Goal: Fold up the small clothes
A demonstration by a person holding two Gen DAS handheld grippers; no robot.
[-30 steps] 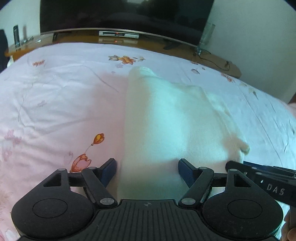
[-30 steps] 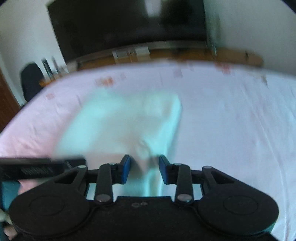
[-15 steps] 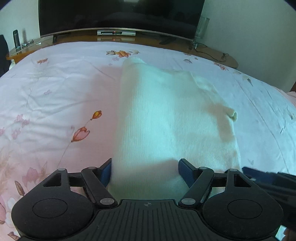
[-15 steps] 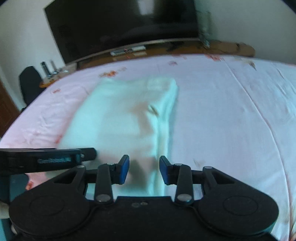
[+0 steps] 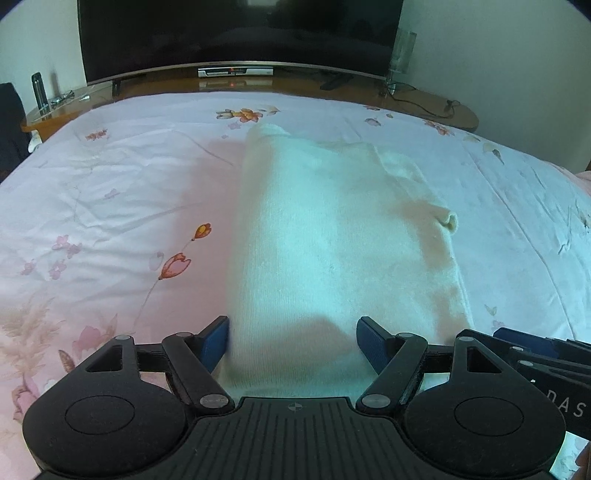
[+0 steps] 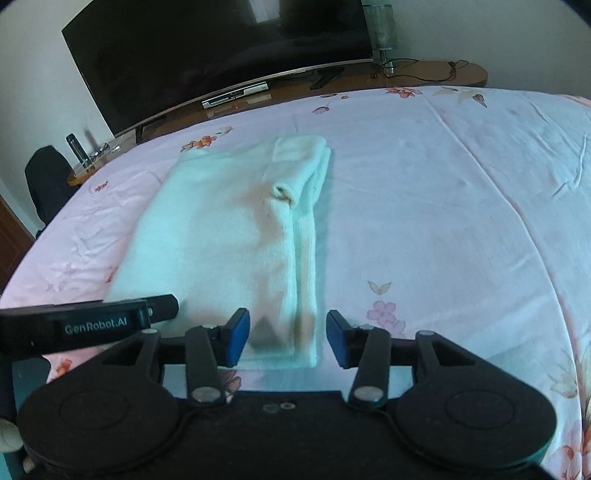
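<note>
I am seeing the main risk at the near hem of the white garment [image 5: 332, 251]. Both tongs are hanging just over that edge, so if I am lifting or sliding a hand carelessly, a pad could catch the soft knit and drag the top layer — the fold would be opening again. The small rolled cuff [image 6: 282, 192] on the right side is also sitting loose on top; I am judging that a pull there could bring the sleeve out of the stack.

The garment is lying folded into a long rectangle on the floral bedsheet [image 5: 110, 206], its long side running away from me toward the dark television [image 5: 236, 33].

The left gripper [image 5: 291, 341] is standing wide apart, with the near-left part of the garment lying below and between its blue pads, which are not pressing on the cloth. The right gripper [image 6: 286, 338] has just been opening its jaws; the near-right corner of the garment, where the stacked layers are showing, is lying between the pads, and there is a clear gap on both sides, so it is holding nothing. The two tongs are close beside each other along the same hem.
</note>
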